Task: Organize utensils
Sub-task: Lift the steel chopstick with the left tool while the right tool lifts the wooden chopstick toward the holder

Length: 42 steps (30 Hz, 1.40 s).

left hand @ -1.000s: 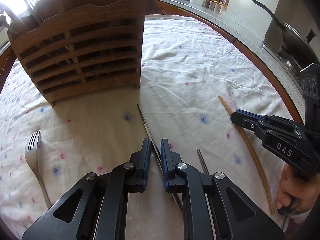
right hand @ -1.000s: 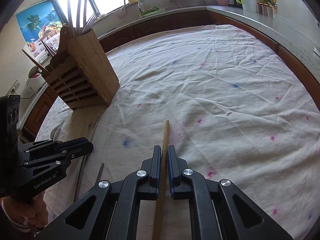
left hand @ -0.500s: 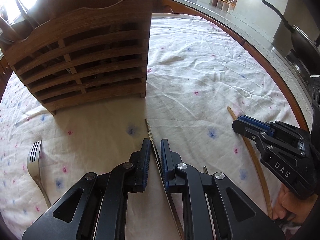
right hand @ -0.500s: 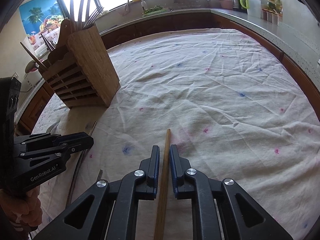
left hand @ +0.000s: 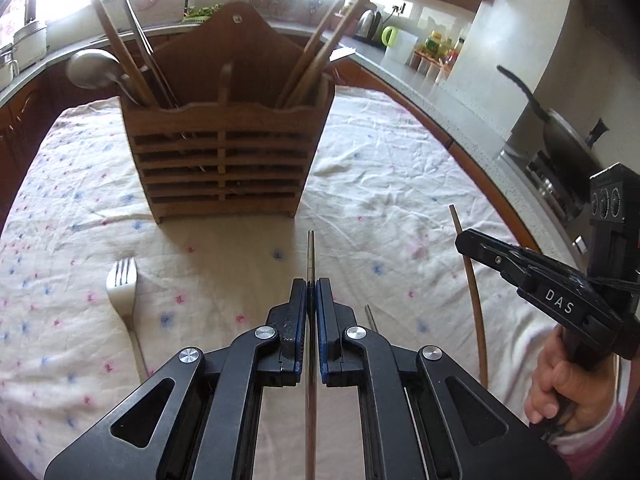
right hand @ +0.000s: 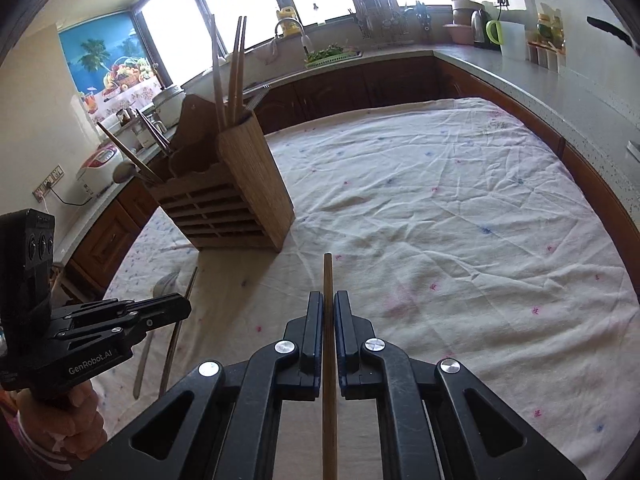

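Note:
My left gripper is closing its jaws on a thin metal chopstick, which sticks out forward, lifted off the cloth. It shows in the right wrist view as left gripper, with the metal chopstick. My right gripper is closing its jaws on a wooden chopstick, also raised; in the left view the right gripper carries that wooden chopstick. The slatted wooden utensil holder stands ahead, with chopsticks and a ladle in it.
A metal fork lies on the flowered tablecloth to the left. A second metal chopstick lies by my left gripper. Kitchen counters ring the table, with a pan on a stove at right.
Both grippers have risen and tilted up, each lifting its chopstick off the cloth. The holder's top and the utensils in it have come into the left view.

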Each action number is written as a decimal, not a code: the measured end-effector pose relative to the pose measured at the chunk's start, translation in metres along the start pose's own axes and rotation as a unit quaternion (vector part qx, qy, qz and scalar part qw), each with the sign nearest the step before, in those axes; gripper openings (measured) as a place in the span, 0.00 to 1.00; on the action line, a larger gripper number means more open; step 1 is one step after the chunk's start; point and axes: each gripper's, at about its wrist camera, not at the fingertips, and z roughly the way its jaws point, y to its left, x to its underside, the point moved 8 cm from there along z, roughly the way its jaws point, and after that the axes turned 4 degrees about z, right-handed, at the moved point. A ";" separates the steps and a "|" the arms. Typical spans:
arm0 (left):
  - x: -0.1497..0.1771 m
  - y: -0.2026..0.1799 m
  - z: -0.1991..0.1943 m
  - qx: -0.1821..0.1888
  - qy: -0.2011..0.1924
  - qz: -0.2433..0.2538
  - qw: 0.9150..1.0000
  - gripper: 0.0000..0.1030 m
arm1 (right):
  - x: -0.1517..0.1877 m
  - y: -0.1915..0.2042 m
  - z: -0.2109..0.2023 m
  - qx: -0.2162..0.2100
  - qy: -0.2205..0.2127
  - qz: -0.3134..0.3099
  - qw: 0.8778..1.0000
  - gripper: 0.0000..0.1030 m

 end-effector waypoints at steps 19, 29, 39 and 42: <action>-0.016 0.027 -0.127 0.017 -0.123 -0.038 0.992 0.04 | -0.044 0.059 -0.101 -0.039 -0.113 -0.027 0.992 0.05; -0.032 0.035 -0.146 0.004 -0.152 -0.038 0.988 0.04 | -0.054 0.074 -0.092 -0.051 -0.115 -0.034 0.991 0.05; -0.057 0.049 -0.157 -0.008 -0.180 -0.045 0.983 0.04 | -0.078 0.091 -0.087 -0.066 -0.134 -0.037 0.988 0.05; -0.067 0.054 -0.159 -0.014 -0.186 -0.045 0.981 0.04 | -0.087 0.096 -0.086 -0.069 -0.142 -0.038 0.987 0.05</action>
